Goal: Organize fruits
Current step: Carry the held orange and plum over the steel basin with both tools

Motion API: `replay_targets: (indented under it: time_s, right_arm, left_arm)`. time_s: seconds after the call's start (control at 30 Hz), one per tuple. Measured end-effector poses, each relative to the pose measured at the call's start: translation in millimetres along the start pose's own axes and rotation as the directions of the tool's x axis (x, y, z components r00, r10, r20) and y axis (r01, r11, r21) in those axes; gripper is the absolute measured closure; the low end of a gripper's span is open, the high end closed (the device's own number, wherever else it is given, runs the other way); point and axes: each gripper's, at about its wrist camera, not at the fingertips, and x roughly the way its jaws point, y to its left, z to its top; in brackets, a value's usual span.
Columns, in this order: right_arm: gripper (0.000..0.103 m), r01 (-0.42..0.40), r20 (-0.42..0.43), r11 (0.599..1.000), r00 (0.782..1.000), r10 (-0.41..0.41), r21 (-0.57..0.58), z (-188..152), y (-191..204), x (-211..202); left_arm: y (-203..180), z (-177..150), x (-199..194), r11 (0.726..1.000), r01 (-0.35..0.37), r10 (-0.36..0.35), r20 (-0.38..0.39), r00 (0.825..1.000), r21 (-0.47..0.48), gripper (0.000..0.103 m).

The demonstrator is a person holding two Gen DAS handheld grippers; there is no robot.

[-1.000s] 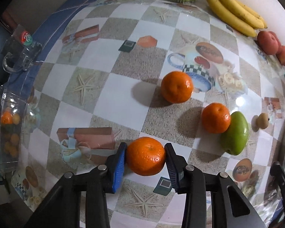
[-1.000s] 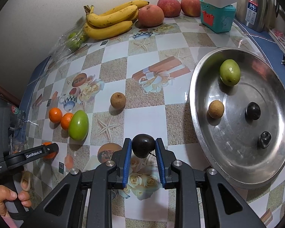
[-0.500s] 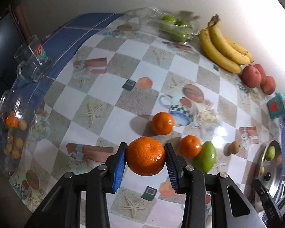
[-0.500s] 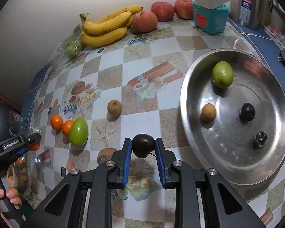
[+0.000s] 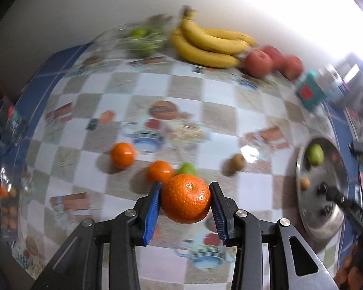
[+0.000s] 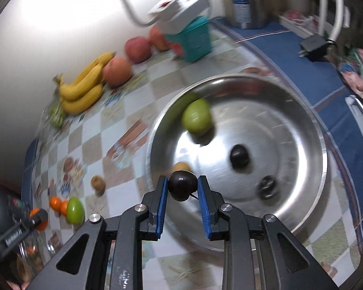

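- Three oranges: one (image 5: 185, 201) held off the table, two (image 5: 123, 154) (image 5: 159, 171) lying on it.
- One bunch of bananas (image 5: 207, 44) at the table's far edge.
- Three red apples (image 6: 116, 71) beside the bananas.
- Two small brown fruits: one (image 6: 98, 183) on the table, one (image 6: 180, 167) in the metal tray (image 6: 309, 120).
- Three dark fruits: two (image 6: 239, 155) (image 6: 267, 186) in the tray, one (image 6: 182, 185) held.

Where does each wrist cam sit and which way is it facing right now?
Left wrist: on the left gripper, angled down over the checkered tablecloth; own fingers clamp a round orange tangerine.
Right wrist: on the right gripper, angled down at the round steel tray; own fingers clamp a small dark round fruit.
Shared: tray, yellow banana bunch, red apples; each shows the other gripper.
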Motion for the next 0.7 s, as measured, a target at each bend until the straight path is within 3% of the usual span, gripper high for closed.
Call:
replay_targets:
  time_s: [0.3, 0.5, 0.7]
  right_arm:
    - [0.077, 0.097, 0.047, 0.988, 0.994, -0.103, 0.118, 13, -48, -8]
    - [0.077, 0.136, 0.084, 0.98, 0.985, -0.149, 0.144, 20, -62, -6]
    - [0.077, 0.15, 0.086, 0.977, 0.983, -0.165, 0.151, 22, -70, 8]
  left_arm:
    - [-73, -15, 7, 0.981, 0.075, -0.073, -0.015, 0.997, 0.177, 0.061]
    - [-127, -27, 11, 0.938, 0.17, -0.175, -0.014, 0.985, 0.302, 0.061]
    - [-165, -32, 12, 0.89, 0.207, -0.236, 0.022, 0.972, 0.405, 0.061]
